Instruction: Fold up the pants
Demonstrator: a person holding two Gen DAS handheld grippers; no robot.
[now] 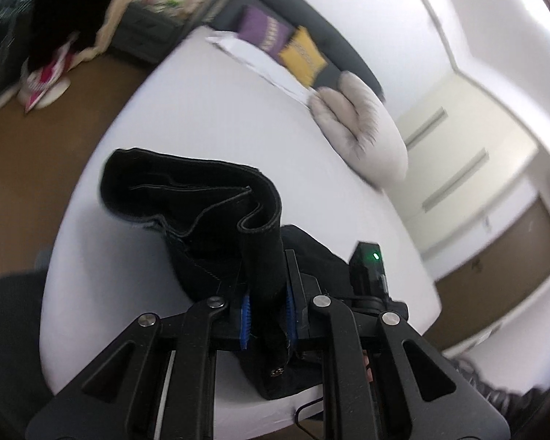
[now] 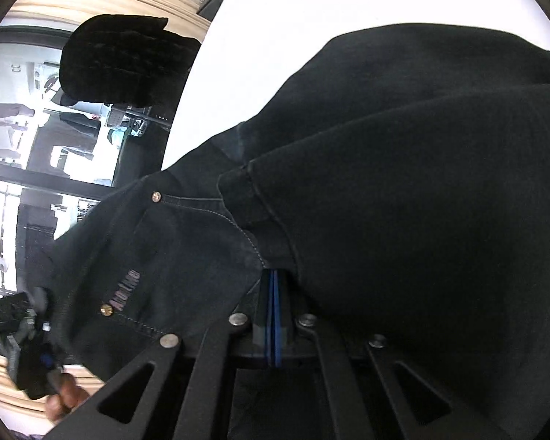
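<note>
From the left wrist camera, the left gripper has its blue-padded jaws clamped on a thick band of black fabric, apparently the waistband end of the black pants, and holds it raised off the white bed. The rest of the garment hangs from that pinch and curls into a loose loop just beyond the jaws, well short of the grey furry pillow at the bed's far side. The right gripper's body, with a green light, shows just beside the pants. From the right wrist camera, the right gripper has its blue pads pressed together with no gap. Dark denim lies over their tips, so it seems pinched on a thin edge, though the cloth hides the contact itself. The pants fill most of this view, riveted pocket corner and stitched label nearest the jaws, draped over the bed. As for progress, both ends are gripped and the garment is lifted but bunched. No flat crease is laid yet, so spreading, halving and smoothing all look outstanding.
</note>
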